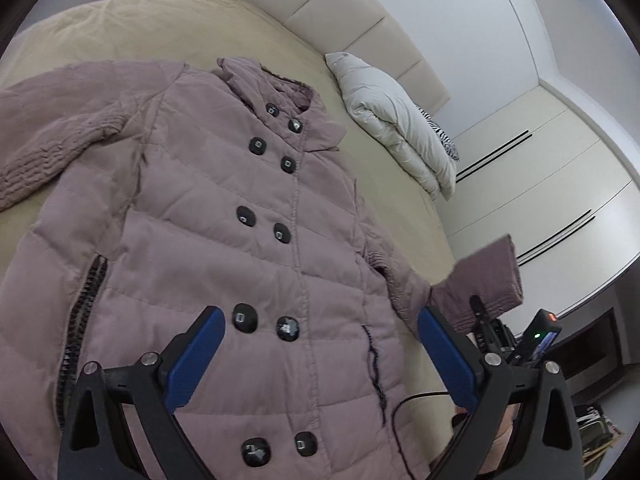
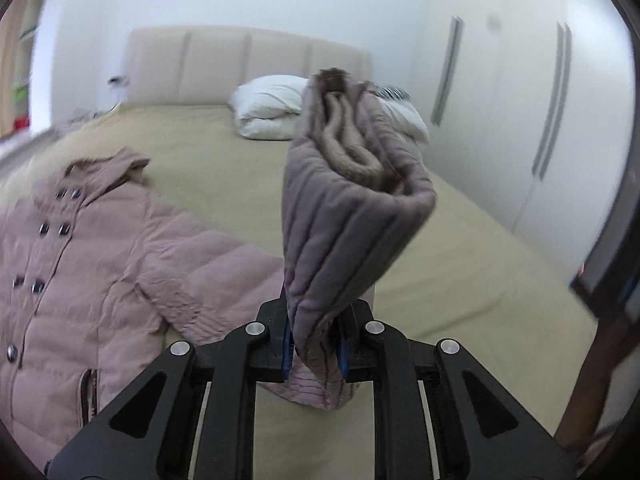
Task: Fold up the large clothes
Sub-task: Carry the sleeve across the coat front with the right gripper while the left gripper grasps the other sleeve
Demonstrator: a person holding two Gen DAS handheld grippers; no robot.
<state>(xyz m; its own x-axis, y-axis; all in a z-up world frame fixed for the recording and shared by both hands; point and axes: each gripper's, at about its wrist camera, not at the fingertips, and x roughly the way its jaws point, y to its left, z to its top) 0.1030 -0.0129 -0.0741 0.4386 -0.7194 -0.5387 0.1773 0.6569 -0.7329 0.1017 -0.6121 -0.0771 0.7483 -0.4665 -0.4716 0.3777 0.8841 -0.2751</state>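
No readable writing shows on anything. The coat (image 1: pixel 224 240) lies buttoned and face up on the bed (image 1: pixel 120 28), directly under and ahead of the left hand-held gripper (image 1: pixel 320 356), whose blue pads (image 1: pixel 196 360) stand spread with nothing between them. The right hand-held gripper (image 2: pixel 312 344) pinches the cuff (image 2: pixel 344 216), which stands up above it. Ahead of it bare bed reaches the duvet (image 2: pixel 272 108) and headboard (image 2: pixel 224 64); the wardrobe (image 2: pixel 520 120) lies to its right.

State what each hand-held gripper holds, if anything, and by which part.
The right hand-held gripper is clamped on the coat's sleeve cuff, lifted off the bed. The left hand-held gripper is open over the coat front and holds nothing.
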